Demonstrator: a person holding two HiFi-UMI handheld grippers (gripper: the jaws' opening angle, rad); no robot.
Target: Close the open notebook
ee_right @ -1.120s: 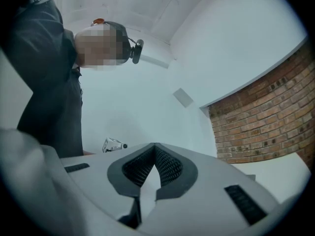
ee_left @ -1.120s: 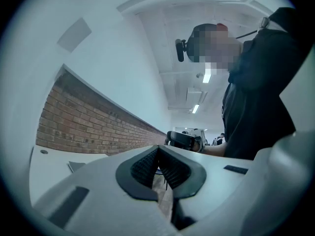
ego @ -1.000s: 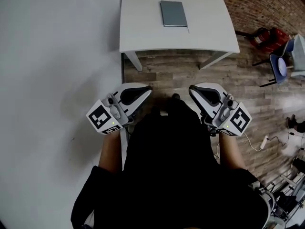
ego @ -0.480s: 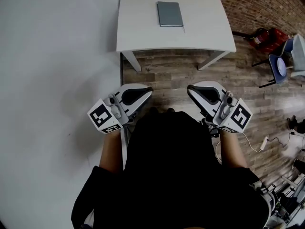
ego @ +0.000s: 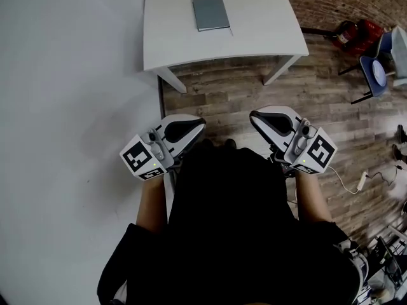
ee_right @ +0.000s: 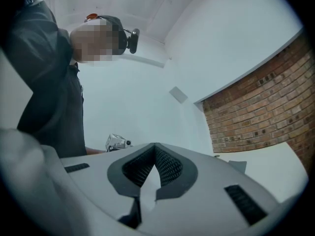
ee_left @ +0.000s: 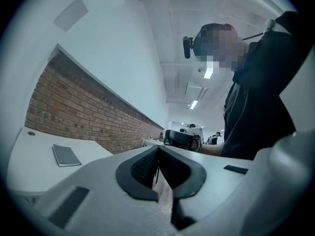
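Observation:
A grey notebook [ego: 211,13] lies shut and flat on the white table [ego: 254,37] at the top of the head view. It also shows small at the left in the left gripper view, notebook [ee_left: 66,155]. Both grippers are held close to the person's body, far from the table, with their tips turned toward each other. My left gripper [ego: 198,125] is shut and holds nothing; its pads meet in its own view, left gripper [ee_left: 158,152]. My right gripper [ego: 255,120] is shut and empty too, right gripper [ee_right: 155,148].
A white wall [ego: 70,107] runs along the left, right beside the table. Wooden floor [ego: 222,91] lies between the person and the table. A red object [ego: 351,33], a blue chair [ego: 375,68] and floor cables [ego: 356,183] are at the right. Brick wall [ee_left: 74,107] stands behind the table.
In the head view the table and notebook have slid to the left and slightly up. Both grippers keep their pose in front of the body, still shut.

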